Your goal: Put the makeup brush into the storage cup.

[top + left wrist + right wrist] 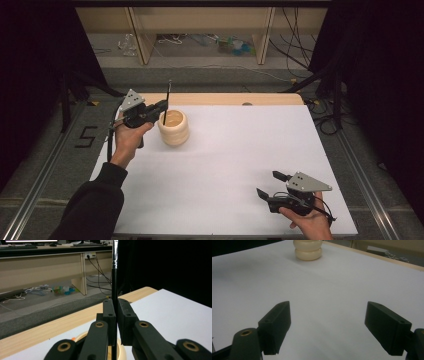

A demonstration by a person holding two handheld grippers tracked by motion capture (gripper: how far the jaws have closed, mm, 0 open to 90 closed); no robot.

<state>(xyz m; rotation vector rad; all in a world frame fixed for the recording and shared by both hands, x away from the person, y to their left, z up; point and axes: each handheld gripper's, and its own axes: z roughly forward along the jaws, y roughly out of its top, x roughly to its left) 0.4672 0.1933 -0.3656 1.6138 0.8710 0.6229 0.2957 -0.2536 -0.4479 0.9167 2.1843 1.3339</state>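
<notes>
I had the left gripper (161, 106) clamped on a thin black brush (114, 290), held upright with its lower end inside the cream holder (174, 128) at the table's (225, 165) far left. My right gripper (273, 185) hovered open, near right.

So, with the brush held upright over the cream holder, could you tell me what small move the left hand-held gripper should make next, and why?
Probably lower it a little, then release. The left hand-held gripper is shut on the thin black brush, which stands upright with its lower end inside the cream ribbed holder's mouth. Whether it has reached the bottom cannot be told. The right hand-held gripper is open, away from the holder.
</notes>
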